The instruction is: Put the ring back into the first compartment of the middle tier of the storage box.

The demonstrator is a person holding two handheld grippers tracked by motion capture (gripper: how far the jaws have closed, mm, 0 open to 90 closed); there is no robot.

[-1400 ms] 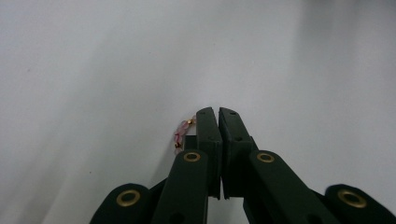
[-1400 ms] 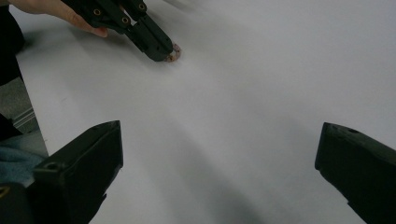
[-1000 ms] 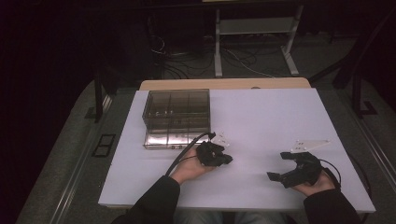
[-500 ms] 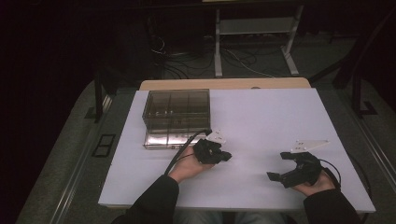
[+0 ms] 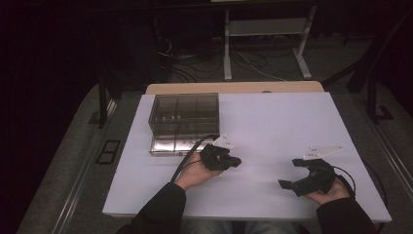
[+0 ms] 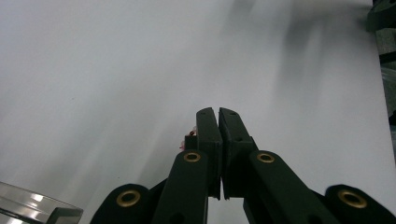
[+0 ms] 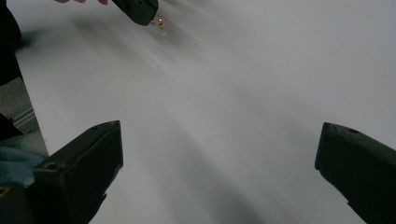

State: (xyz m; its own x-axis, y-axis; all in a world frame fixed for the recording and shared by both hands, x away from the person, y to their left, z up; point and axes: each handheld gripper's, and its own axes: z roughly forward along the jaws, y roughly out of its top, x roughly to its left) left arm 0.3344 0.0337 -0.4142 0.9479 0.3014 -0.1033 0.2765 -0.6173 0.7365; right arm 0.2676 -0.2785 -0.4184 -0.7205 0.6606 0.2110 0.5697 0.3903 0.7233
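Observation:
My left gripper point(image 5: 237, 162) lies low over the white tabletop point(image 5: 277, 122), just in front of a clear compartment box point(image 5: 184, 113), and points right. In the left gripper view its jaws point(image 6: 218, 112) are pressed together, and a tiny pink and gold piece point(image 6: 190, 134) peeks out beside the left jaw. In the right gripper view that same piece point(image 7: 161, 25) hangs from the left gripper's tip point(image 7: 140, 9). My right gripper point(image 5: 289, 173) rests near the front right of the table. It points left, open, with bare table between its jaws point(image 7: 219, 135).
A shiny lid or tray point(image 5: 168, 145) lies against the front of the box, and its clear corner point(image 6: 32, 207) shows in the left gripper view. A wooden strip point(image 5: 234, 87) runs behind the white top. Table legs and cables point(image 5: 253, 68) stand on the dark floor beyond.
My left hand has shifted only slightly in front of the box, jaws still pressed together. The right gripper has kept still.

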